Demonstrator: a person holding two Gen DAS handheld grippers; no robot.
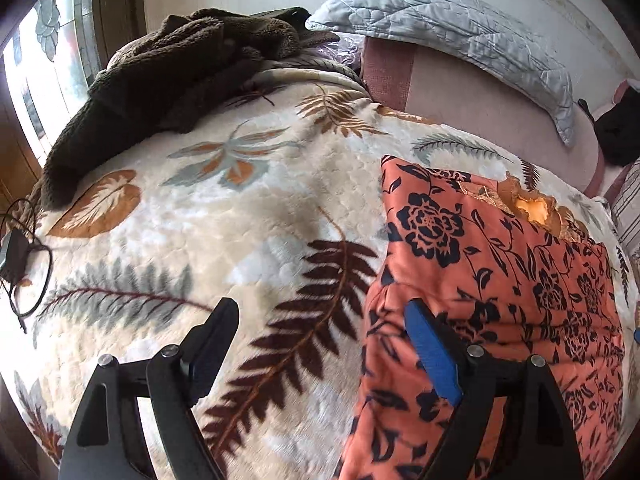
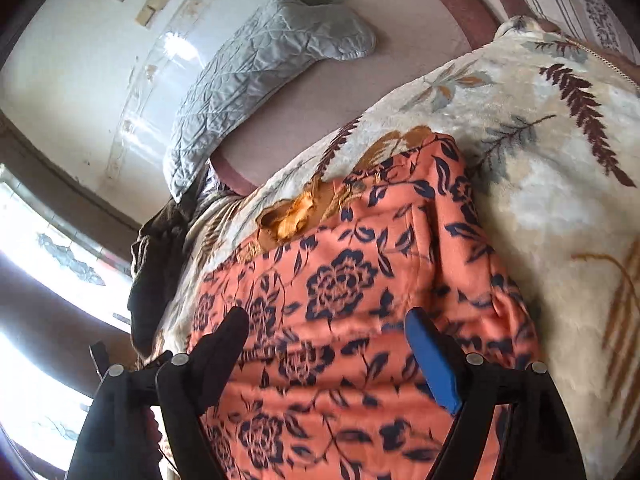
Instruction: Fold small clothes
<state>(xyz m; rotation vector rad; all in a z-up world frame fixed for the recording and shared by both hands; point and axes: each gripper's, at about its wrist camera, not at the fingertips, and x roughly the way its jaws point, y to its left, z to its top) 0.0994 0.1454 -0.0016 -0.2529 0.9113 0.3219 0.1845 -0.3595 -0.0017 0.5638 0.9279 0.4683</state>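
Note:
An orange garment with a dark blue flower print (image 1: 500,280) lies flat on a cream leaf-patterned blanket (image 1: 240,208), its lace neckline (image 1: 528,204) at the far end. My left gripper (image 1: 320,312) is open, straddling the garment's left edge; its blue-padded finger (image 1: 432,352) is over the cloth and the other finger over the blanket. In the right wrist view the same garment (image 2: 344,288) fills the middle. My right gripper (image 2: 326,320) is open just above the garment, holding nothing.
A brown fleece garment (image 1: 168,80) lies at the blanket's far left. A grey quilted pillow (image 1: 460,28) rests on a pink sheet (image 1: 480,108) by the wall. A black cable and charger (image 1: 20,264) sit at the left edge. A window (image 2: 40,240) is at left.

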